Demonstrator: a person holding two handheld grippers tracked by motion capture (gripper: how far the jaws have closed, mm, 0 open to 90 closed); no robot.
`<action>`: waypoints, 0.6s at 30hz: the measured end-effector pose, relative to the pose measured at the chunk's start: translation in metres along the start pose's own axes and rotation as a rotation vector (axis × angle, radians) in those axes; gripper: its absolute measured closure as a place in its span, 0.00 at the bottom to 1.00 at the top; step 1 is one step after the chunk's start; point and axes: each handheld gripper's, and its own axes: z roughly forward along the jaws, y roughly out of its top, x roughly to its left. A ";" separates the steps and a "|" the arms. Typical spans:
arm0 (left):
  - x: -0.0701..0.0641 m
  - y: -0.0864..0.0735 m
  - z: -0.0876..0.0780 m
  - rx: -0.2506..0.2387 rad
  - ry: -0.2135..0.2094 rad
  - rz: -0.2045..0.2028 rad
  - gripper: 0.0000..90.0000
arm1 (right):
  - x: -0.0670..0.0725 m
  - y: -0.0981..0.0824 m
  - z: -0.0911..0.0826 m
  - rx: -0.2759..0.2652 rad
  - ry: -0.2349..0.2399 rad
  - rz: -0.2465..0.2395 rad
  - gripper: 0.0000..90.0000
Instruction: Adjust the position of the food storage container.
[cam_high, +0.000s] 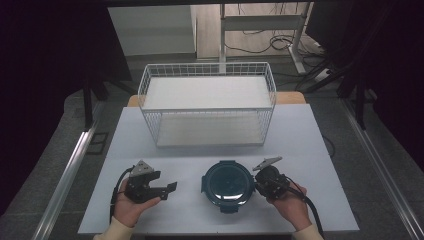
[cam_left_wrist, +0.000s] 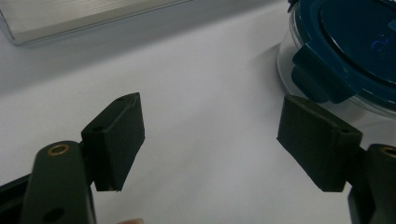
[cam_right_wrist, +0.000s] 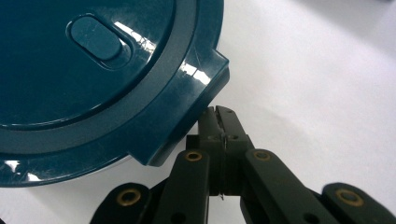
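On table (cam_high: 150, 210), front centre: 1 round container (cam_high: 226, 186), clear body, dark teal snap-lock lid (cam_right_wrist: 70, 70) with 4 latch tabs.
Handling, judged: rigid, smooth and glossy, so likely slippery under pads; apparently empty, so probably light; a clear body, if glass, would chip if knocked. Too wide for 1 pair of jaws across the lid. Best hold: at a latch tab (cam_right_wrist: 187, 102) or the rim edge; steady from the opposite side.
Left gripper (cam_high: 172, 188): jaws apart, nothing between them, resting near the container's left, not touching; a tab shows just beyond its right pad (cam_left_wrist: 317, 140).
Right gripper (cam_right_wrist: 219, 122): jaws together, holding nothing, tips just beside and under a latch tab on the container's right.
Behind, well apart: 1 white wire basket (cam_high: 207, 102).
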 end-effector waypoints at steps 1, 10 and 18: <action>0.000 0.000 0.000 0.000 0.000 0.000 0.25 | 0.000 0.000 0.000 0.000 0.000 0.000 1.00; 0.000 0.000 0.001 0.002 0.002 -0.002 0.25 | 0.007 0.008 0.005 -0.002 0.017 -0.017 1.00; 0.000 -0.001 0.000 0.000 0.003 -0.004 0.25 | 0.009 0.011 0.008 -0.011 0.029 -0.029 1.00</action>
